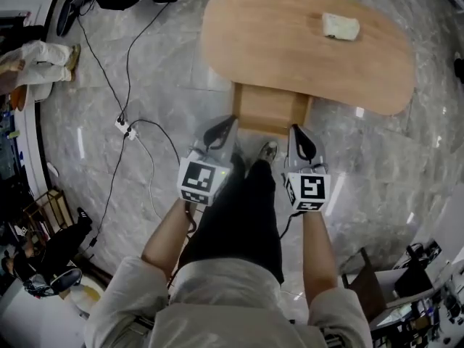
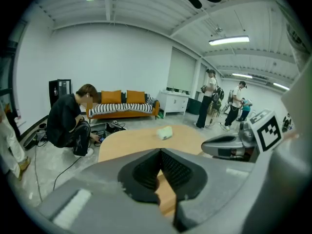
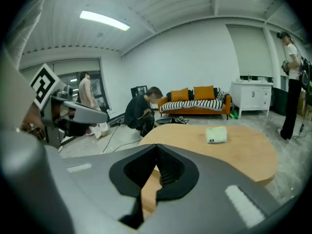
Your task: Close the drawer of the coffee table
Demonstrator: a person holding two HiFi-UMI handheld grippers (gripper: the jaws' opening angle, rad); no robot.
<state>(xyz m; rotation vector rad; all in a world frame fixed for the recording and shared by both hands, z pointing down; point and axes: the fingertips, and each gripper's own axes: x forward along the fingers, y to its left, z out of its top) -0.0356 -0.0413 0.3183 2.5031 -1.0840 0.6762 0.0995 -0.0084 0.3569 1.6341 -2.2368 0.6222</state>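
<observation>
Marble floor: one table, one drawer, two tongs.

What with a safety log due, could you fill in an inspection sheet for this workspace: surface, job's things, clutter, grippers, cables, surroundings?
Surface: oval light-wood coffee table, top bare but for one item.
Job's things: wooden drawer stands open, pulled out toward the person.
Clutter: small white packet lies on the tabletop's far side.
Grippers: left gripper and right gripper are both shut and empty, tips by the drawer's front; contact unclear.
Cables: black cable runs over the floor to a white power strip, left of the table.
Surroundings: grey marble floor; orange sofa, crouching person in black and standing people beyond the table.
</observation>
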